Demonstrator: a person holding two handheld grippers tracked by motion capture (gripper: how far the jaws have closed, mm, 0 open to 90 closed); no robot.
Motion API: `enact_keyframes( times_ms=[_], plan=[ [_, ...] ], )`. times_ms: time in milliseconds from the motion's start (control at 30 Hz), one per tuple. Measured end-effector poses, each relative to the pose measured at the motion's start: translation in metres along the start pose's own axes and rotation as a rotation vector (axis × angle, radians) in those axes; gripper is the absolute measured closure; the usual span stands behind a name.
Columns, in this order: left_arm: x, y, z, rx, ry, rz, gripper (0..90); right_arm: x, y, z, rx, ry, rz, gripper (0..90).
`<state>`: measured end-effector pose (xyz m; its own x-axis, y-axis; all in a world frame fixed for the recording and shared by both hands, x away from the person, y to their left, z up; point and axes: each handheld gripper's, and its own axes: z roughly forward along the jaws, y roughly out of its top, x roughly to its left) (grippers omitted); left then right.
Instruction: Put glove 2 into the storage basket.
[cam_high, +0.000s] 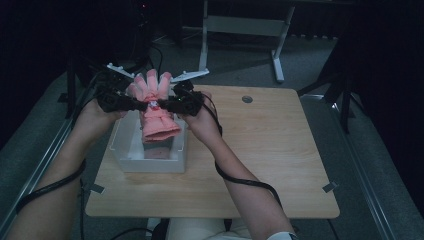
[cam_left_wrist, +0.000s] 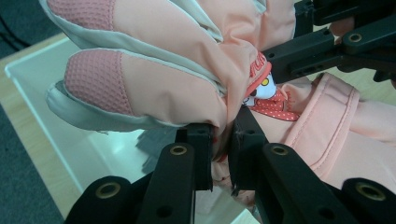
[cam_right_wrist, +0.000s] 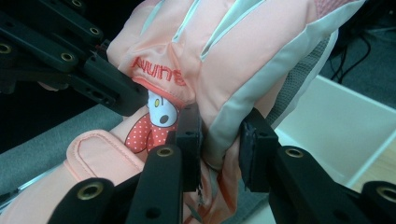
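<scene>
Up close, my left tool (cam_left_wrist: 219, 154) was pinching the pink glove (cam_left_wrist: 187, 70) at one edge, and my right tool (cam_right_wrist: 219, 140) was clamped on its grey side panel. Both close-ups caught a little cartoon patch (cam_right_wrist: 159, 109). From above, the glove hung between both tools over the clear bin (cam_high: 150, 162) on the worktop (cam_high: 260, 165).

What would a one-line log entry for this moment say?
left hand-held gripper: shut on glove | right hand-held gripper: shut on glove | glove: above bin

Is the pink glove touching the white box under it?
Cannot tell. In the high view the pink glove, pinched by both grippers, hangs over the white box, but its cuff overlaps the box opening, hiding any gap.
</scene>
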<state>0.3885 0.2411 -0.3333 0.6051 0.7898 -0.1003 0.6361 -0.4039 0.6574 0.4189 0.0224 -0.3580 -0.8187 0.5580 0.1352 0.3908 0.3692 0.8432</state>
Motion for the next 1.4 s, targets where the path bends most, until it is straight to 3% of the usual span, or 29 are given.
enact_keyframes(
  times_ms=[133, 233, 367, 667, 800, 933, 1000, 1267, 1400],
  plan=[
    [0.009, -0.007, 0.01, 0.0, -0.01, -0.023, 80.7, -0.001, -0.004, 0.015, 0.024, -0.009, 0.009, 72.1],
    [0.023, -0.016, 0.028, 0.007, -0.043, -0.058, 80.6, -0.005, -0.013, 0.029, 0.045, -0.025, 0.035, 72.2],
    [0.032, -0.025, 0.045, 0.031, -0.057, -0.077, 80.6, -0.008, -0.023, 0.045, 0.085, -0.042, 0.05, 72.3],
    [0.041, -0.038, 0.069, 0.095, -0.061, -0.108, 80.5, -0.01, -0.037, 0.071, 0.184, -0.07, 0.063, 72.9],
    [0.038, -0.04, 0.079, 0.141, -0.026, -0.096, 80.7, -0.008, -0.042, 0.08, 0.229, -0.1, 0.055, 73.2],
    [0.04, -0.042, 0.084, 0.169, -0.034, -0.11, 80.6, -0.009, -0.044, 0.084, 0.253, -0.095, 0.075, 73.2],
    [0.04, -0.044, 0.089, 0.212, -0.023, -0.111, 80.4, -0.009, -0.047, 0.092, 0.294, -0.097, 0.078, 73.1],
    [0.041, -0.048, 0.094, 0.227, -0.015, -0.117, 79.7, -0.01, -0.044, 0.099, 0.356, -0.095, 0.087, 71.8],
    [0.039, -0.049, 0.095, 0.236, 0.034, -0.093, 74.3, -0.011, -0.042, 0.103, 0.393, -0.092, 0.089, 67.3]
  ],
)
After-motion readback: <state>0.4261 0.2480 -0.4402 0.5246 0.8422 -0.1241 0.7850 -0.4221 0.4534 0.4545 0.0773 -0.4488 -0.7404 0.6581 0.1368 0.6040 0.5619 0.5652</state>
